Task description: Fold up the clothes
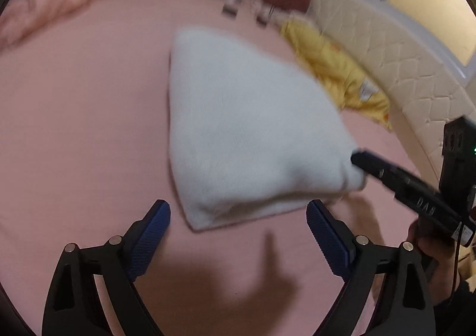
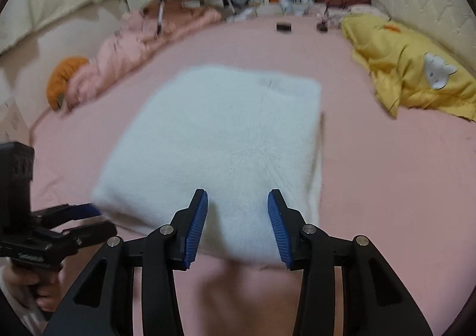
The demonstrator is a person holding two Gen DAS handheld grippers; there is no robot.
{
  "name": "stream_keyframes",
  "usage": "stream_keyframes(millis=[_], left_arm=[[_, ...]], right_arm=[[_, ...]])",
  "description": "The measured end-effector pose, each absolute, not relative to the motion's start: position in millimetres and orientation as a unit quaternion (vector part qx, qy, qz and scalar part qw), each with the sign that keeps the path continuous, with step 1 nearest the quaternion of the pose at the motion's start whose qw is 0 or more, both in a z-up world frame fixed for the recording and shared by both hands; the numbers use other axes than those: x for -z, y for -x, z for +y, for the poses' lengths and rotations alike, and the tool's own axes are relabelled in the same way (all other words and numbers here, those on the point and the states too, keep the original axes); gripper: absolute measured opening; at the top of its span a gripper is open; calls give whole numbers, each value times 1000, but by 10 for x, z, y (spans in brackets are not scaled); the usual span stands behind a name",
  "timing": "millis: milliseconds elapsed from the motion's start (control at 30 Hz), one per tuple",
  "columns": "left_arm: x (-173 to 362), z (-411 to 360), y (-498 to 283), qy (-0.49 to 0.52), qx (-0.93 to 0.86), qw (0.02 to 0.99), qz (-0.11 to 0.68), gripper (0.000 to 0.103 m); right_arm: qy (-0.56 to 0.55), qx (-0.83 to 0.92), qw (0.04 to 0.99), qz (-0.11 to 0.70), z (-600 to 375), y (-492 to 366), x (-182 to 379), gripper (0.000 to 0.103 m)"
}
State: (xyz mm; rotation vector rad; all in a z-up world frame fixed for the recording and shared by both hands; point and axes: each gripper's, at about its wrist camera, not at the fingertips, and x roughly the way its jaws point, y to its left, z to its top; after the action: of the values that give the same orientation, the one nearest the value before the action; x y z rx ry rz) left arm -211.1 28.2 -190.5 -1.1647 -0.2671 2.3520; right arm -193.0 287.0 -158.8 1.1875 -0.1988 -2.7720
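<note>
White garment (image 1: 253, 127): left wrist view, lay folded on pink bed (image 1: 83, 104), centre; left gripper (image 1: 238, 234) fingers spread, empty, at its 6 o'clock edge. Right wrist view: right gripper (image 2: 237, 226) fingers half apart over near edge, grip unclear. Judged soft, fluffy, light, floppy; best held at corners.

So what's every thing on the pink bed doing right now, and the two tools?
Fluffy white folded garment: folded into a thick block, flat on the pink bed sheet.
Left tool: wide open, nothing between its pads, just short of the garment's near corner.
Right tool: part open; whether it grips the garment's edge is unclear.
Yellow quilted blanket: crumpled by the headboard.
Pink quilt: bunched at the bed's far edge.
</note>
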Motion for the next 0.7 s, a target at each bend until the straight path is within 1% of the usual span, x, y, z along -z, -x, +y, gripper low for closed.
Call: stream_keyframes(millis=[67, 100, 167, 233, 300, 367, 433, 500, 533, 600, 633, 667, 700], left_arm=[[1730, 332, 2071, 395, -878, 255, -89, 94], [1649, 391, 2080, 384, -880, 266, -86, 97], [1581, 573, 2182, 383, -873, 292, -77, 98], [1641, 755, 2288, 397, -864, 305, -54, 98], [1801, 861, 2387, 421, -856, 298, -35, 98], [1906, 872, 2434, 431, -854, 290, -31, 99], [1881, 847, 2414, 428, -856, 288, -34, 99], [1810, 838, 2331, 418, -862, 286, -24, 99], [1810, 850, 2291, 416, -863, 286, -21, 99], [1930, 932, 2369, 441, -855, 272, 6, 99], [1984, 1013, 2399, 448, -854, 262, 39, 99], [1982, 1076, 2376, 442, -857, 256, 69, 99], [1962, 1106, 2363, 440, -857, 257, 77, 99]], right_arm=[[-414, 904, 54, -86, 2943, 1874, 1673, 43], [-425, 898, 50, -99, 2976, 1865, 1772, 43], [-459, 883, 41, -91, 2963, 1896, 2029, 43], [-463, 881, 38, -91, 2936, 1878, 2188, 43], [-452, 888, 37, -78, 2905, 1810, 2189, 43], [-439, 892, 40, -102, 2956, 1723, 2095, 43], [-417, 899, 43, -127, 3023, 1633, 2000, 43], [-406, 904, 51, -124, 3041, 1611, 1937, 43], [-420, 898, 51, -121, 3025, 1667, 1977, 43], [-441, 887, 52, -127, 3022, 1768, 2124, 43], [-453, 881, 52, -127, 3013, 1808, 2204, 43], [-452, 882, 51, -123, 2997, 1812, 2241, 43], [-451, 883, 51, -120, 3004, 1829, 2208, 43]])
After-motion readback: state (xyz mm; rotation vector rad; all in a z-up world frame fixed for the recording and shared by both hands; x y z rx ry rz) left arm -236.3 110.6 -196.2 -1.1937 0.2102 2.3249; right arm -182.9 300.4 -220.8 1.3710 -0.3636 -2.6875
